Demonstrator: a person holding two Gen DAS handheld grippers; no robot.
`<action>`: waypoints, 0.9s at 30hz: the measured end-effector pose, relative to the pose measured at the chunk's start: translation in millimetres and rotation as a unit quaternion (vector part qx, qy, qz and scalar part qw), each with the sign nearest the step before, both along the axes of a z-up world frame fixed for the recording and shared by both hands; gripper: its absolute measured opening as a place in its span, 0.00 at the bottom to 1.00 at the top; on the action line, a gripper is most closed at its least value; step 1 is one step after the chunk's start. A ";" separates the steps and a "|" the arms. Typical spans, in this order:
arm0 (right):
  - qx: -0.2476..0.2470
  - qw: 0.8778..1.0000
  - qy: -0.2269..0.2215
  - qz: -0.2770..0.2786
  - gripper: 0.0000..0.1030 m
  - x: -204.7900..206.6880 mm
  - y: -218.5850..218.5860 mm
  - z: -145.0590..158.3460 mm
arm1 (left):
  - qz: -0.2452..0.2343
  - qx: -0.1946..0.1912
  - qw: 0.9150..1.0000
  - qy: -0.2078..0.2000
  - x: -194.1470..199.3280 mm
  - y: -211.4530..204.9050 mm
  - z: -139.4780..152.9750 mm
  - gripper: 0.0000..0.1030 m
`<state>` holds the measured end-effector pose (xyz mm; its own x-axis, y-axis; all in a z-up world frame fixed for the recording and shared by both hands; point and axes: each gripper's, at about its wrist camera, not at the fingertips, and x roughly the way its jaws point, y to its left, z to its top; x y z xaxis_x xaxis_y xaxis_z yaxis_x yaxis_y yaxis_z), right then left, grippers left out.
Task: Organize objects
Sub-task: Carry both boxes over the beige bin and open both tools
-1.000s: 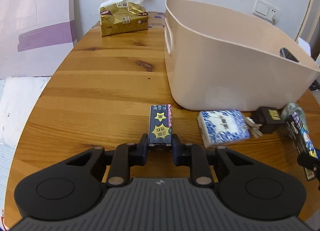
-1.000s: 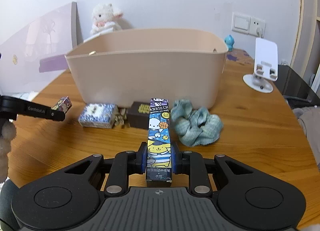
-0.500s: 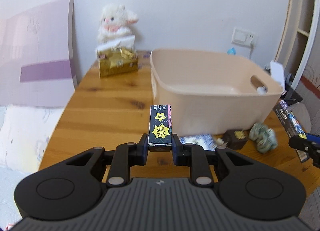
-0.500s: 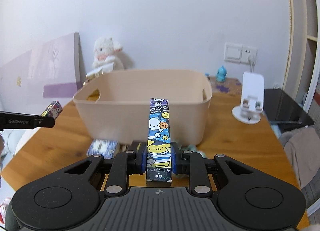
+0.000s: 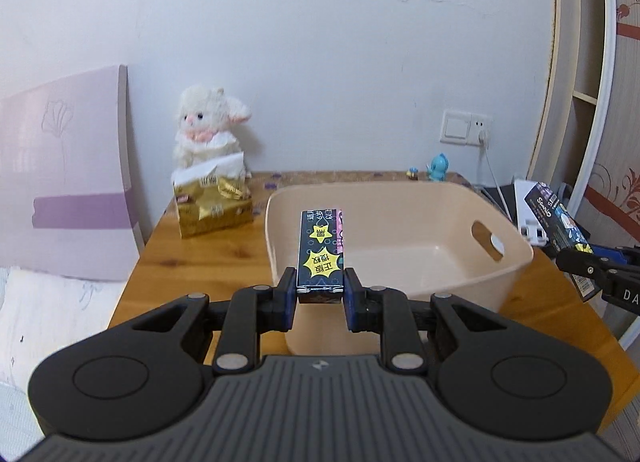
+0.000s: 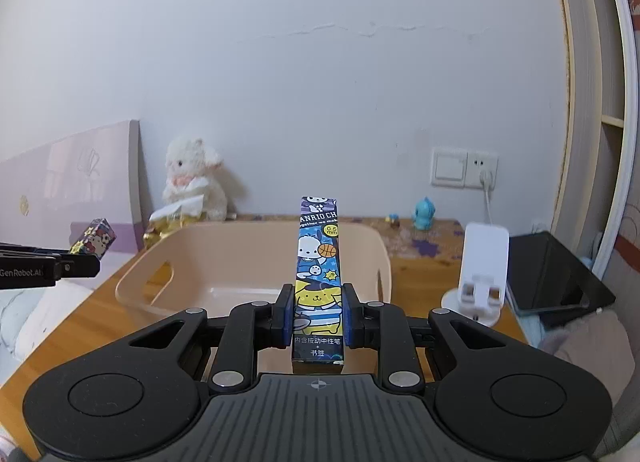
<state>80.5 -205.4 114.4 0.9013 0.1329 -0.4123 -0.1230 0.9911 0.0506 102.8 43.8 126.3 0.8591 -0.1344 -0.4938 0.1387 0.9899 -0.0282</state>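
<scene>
Jaws of left gripper (image 5: 320,296) clamped on small star-printed box (image 5: 322,252); right gripper (image 6: 317,316) clamped on long pen box (image 6: 319,278). Both held above beige bin (image 5: 400,258), probably clear of rim. Advise: lower inside before releasing, one at a time.

table (image 5: 224,258): wooden, against the wall | beige bin (image 5: 404,218) near the middle | gold tissue pack (image 5: 214,206) at far left, white plush lamb (image 5: 208,126) behind it | small blue figurine (image 5: 438,167) at far edge | white phone stand (image 6: 480,278) right of the bin
</scene>
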 end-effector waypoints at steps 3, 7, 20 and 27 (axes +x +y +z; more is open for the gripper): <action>-0.001 1.000 -0.006 -0.001 0.21 14.3 -0.9 5.1 | -0.001 0.000 1.000 -0.008 13.3 -6.8 6.1 0.25; -0.010 1.000 -0.002 -0.001 0.21 38.4 3.6 5.6 | 0.007 0.020 1.000 -0.009 42.4 -18.8 7.7 0.25; -0.084 0.992 0.091 -0.011 0.21 118.1 28.9 -42.3 | -0.006 0.027 0.995 0.093 123.6 -47.8 -36.3 0.25; -0.084 0.989 0.119 -0.003 0.39 117.9 28.9 -50.7 | 0.012 0.037 0.989 0.140 135.7 -48.4 -64.5 0.25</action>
<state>198.5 -176.6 63.6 0.7765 0.0391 -0.6289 -0.1206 0.9888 -0.0875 238.5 -4.5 61.8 0.6904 -0.0711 -0.7199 0.1125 0.9936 0.0098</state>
